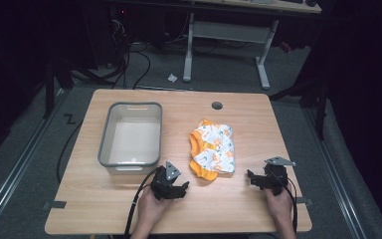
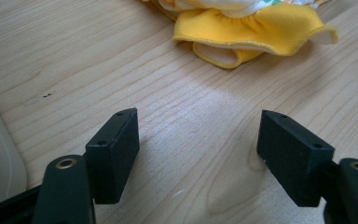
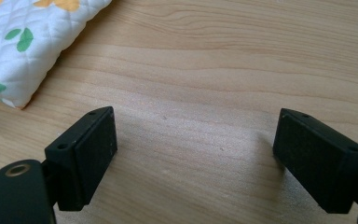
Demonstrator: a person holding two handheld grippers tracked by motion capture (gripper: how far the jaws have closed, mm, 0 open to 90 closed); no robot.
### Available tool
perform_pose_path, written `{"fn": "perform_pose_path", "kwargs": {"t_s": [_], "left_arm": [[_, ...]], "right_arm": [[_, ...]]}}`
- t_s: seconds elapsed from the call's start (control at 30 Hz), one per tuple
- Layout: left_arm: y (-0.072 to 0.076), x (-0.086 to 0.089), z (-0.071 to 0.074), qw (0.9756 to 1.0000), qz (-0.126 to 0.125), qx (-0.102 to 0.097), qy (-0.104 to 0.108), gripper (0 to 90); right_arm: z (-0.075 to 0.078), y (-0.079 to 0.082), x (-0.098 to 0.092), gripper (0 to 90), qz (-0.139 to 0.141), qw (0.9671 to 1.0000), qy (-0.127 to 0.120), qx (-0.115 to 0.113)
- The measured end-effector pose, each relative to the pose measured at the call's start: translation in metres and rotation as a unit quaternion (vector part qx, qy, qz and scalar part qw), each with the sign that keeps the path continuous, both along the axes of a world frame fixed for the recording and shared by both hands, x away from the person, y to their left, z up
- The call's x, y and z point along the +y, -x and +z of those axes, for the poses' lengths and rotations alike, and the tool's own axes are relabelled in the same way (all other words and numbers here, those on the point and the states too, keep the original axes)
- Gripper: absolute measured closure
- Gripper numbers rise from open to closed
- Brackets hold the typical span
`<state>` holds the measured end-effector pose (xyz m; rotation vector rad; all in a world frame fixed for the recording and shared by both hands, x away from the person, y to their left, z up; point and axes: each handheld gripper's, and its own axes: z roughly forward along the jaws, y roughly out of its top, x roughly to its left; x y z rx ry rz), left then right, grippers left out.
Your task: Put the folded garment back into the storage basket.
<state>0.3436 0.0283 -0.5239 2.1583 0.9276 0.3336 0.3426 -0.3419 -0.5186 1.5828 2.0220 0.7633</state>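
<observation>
Status: the work has not started. The folded cloth item (image 1: 212,149), quilted white fabric printed with orange shapes and green leaves and trimmed with a yellow-orange ruffle, lies on the wooden surface (image 1: 238,209), slightly right of centre and nearer the near edge than the far one. The grey bin (image 1: 130,134) stands to its left, toward the left edge, apart from the cloth, and holds nothing that can be seen.

Left tongs (image 1: 175,189): released. In the left gripper view the jaws stand wide apart with bare wood between them, and the yellow ruffle (image 2: 256,35) lies ahead of the tips, not touched. The tongs sit near the near edge, just beside the cloth's near-left corner.

Right tongs (image 1: 256,179): released. In the right gripper view the jaws are spread over bare wood, and the quilted corner (image 3: 25,44) lies off to one side, clear of the pads.

Remaining, as a judgement: grasp the cloth, lift it, and probably place it in the bin; none of these steps is done.

Markings: no brand, label or legible writing is visible on the cloth, the bin or the tongs. A partial orange print mark at the picture edge in the right gripper view cannot be read.
</observation>
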Motion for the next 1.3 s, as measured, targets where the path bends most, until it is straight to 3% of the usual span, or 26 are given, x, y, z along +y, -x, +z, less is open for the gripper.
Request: {"fn": "perform_pose_path", "kwargs": {"t_s": [1.0, 1.3], "left_arm": [[-0.0016, -0.0024, 0.0000, 1.0000, -0.003, 0.000, -0.002, 27.4], [-0.0041, -0.0085, 0.0020, 0.9999, -0.011, 0.012, 0.002, 27.8]], "right_arm": [[0.0002, 0.0009, 0.0033, 14.1, 0.011, 0.9999, -0.002, 0.000], [0.0002, 0.0012, 0.0035, 14.4, 0.011, 0.9999, -0.002, 0.000]]}}
